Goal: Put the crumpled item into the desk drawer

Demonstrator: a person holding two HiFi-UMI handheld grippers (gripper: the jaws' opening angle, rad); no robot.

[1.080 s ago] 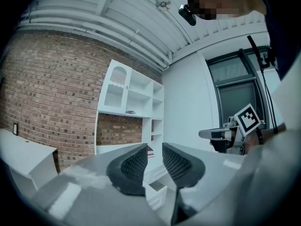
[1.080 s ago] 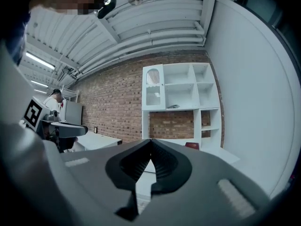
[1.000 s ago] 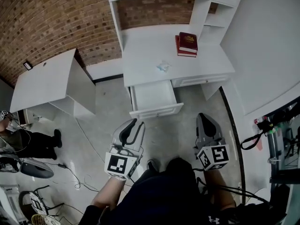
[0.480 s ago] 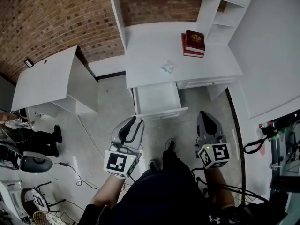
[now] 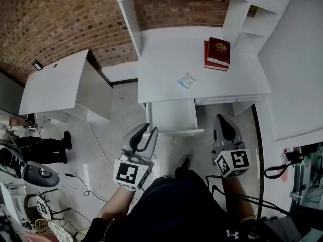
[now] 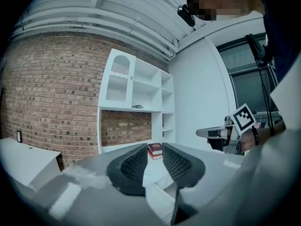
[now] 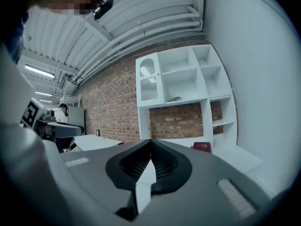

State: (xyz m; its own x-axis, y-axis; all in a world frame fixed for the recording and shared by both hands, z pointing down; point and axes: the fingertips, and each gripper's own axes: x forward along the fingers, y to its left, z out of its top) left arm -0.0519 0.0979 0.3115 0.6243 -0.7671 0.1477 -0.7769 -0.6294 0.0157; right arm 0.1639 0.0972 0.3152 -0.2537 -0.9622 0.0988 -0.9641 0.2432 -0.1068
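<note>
Your left gripper [image 5: 150,129]: held low in front of you and aimed at the desk [image 5: 166,59]. Its jaws stand a narrow gap apart and grip nothing. In the left gripper view [image 6: 154,150] the distant books [image 6: 154,150] show through that gap.

Your right gripper [image 5: 222,119]: level with the left one and well apart from it. In the right gripper view [image 7: 151,144] the jaws meet at the tips, with nothing between them.

Crumpled item [image 5: 186,80]: a small pale wad lying on the desk top, near the front edge. It is left of the books and well apart from both grippers.

Drawer [image 5: 173,116]: pulled open under the desk's front edge, just below the crumpled item and between the desk and your left gripper.

Books [image 5: 218,53]: two dark red volumes, stacked at the right rear of the desk top. They also show in the right gripper view [image 7: 202,147].

Shelf unit [image 7: 181,84]: white, standing on the desk against the brick wall [image 5: 60,19].

Side table [image 5: 55,82]: white, to the left of the desk.

Person [image 5: 45,147]: at the far left, only partly in view.
</note>
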